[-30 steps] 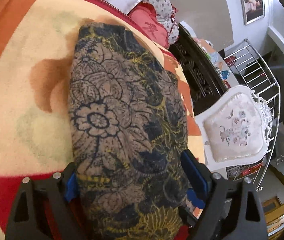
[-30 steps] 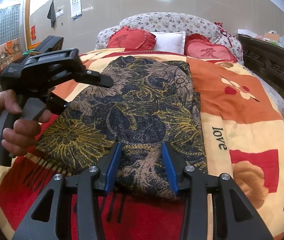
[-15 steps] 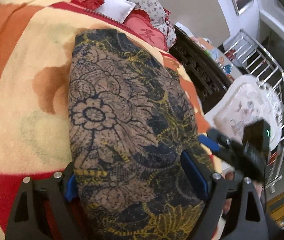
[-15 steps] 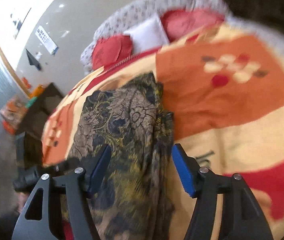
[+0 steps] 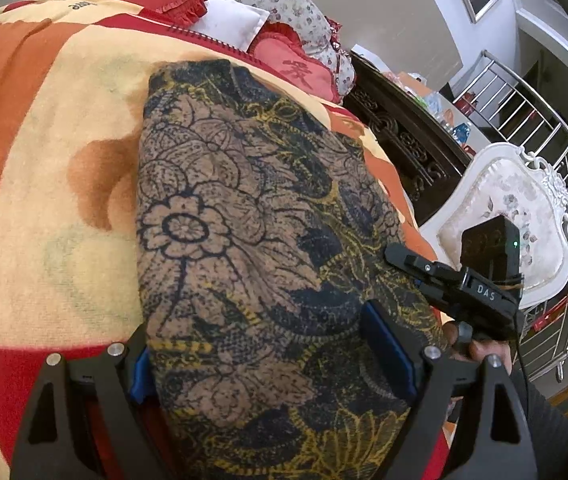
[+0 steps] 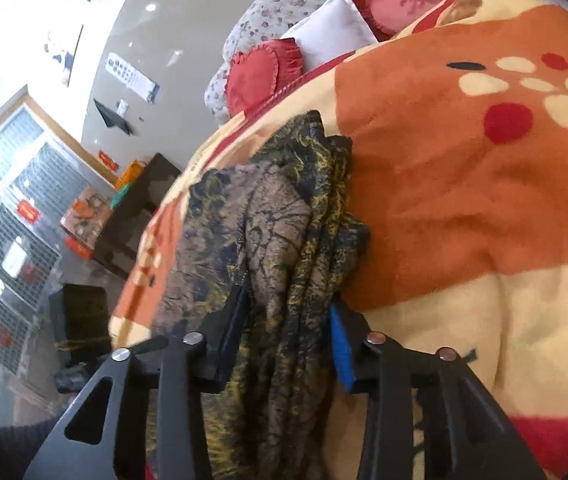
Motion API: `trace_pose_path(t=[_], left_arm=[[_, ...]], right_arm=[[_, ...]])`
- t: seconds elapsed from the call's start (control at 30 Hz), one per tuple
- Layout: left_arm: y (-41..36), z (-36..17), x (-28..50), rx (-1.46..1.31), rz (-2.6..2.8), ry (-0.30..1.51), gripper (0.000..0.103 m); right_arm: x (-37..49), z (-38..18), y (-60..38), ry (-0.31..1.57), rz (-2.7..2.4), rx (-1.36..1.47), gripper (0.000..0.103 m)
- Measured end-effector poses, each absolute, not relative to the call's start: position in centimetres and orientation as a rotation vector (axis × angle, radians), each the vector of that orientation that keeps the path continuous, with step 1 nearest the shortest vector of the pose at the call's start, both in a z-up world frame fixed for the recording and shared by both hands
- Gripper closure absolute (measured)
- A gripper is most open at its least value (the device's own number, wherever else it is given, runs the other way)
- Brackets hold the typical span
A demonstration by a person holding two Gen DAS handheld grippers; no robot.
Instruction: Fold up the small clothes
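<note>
**On the bed: a patterned cloth between two sets of fingers**

Across the bed's blanket [image 5: 44, 184], an orange, cream and red one, lies the folded cloth [image 5: 252, 240], brown with dark blue and yellow flowers. It runs lengthwise from the near edge of the bed toward the pillows [image 5: 228, 20] at the head.

The left gripper [image 5: 272, 356] sits at the near end of the cloth with its fingers [image 5: 387, 348] wide apart, one on each side of the fabric. The blue pads flank the cloth's edges without pressing it together.

The right gripper [image 6: 287, 332] is at the cloth's [image 6: 284, 240] right-hand edge, seen from the side in its own view. Here the layers are bunched and stand up in folds between the fingers [image 6: 341, 344], which sit close against the fabric on both sides, clamped on the cloth. In the left view the right gripper's [image 5: 455, 288] black body reaches in over the cloth's right edge, with the right hand [image 5: 479, 348] on its handle.

Beside the bed stands a white chair [image 5: 511, 216] with a flowered cushion, and behind it a metal rack [image 5: 539, 128].
</note>
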State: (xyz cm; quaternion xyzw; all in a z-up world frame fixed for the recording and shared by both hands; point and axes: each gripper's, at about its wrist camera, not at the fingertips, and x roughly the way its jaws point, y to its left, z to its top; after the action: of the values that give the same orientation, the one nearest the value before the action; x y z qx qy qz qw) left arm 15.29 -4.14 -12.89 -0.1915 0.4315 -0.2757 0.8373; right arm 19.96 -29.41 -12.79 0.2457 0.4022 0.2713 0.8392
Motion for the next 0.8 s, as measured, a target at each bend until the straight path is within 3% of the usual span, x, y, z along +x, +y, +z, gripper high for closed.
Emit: trace_pose_path(t=[0.37, 0.57, 0.67, 0.73, 0.8], left_arm=[[-4.2, -12.8, 15.2, -0.400, -0.580, 0.911, 0.013], [-4.2, -12.7, 15.4, -0.406, -0.570, 0.922, 0.013], [-4.0, -12.3, 15.9, -0.422, -0.473, 0.963, 0.033], [-3.1, -12.2, 16.2, -0.479, -0.397, 0.989, 0.058], [-2.2, -12.3, 16.1, -0.546, -0.358, 0.982, 0.069]], right_arm=[[20.7, -12.9, -30.4, 0.839, 0.593, 0.633, 0.056], [21.2, -12.2, -28.9, 0.860, 0.564, 0.459, 0.057], [21.2, -12.5, -29.3, 0.865, 0.530, 0.461, 0.073], [20.9, -12.5, -29.2, 0.855, 0.515, 0.433, 0.078], [20.5, -12.4, -29.1, 0.852, 0.503, 0.416, 0.081]])
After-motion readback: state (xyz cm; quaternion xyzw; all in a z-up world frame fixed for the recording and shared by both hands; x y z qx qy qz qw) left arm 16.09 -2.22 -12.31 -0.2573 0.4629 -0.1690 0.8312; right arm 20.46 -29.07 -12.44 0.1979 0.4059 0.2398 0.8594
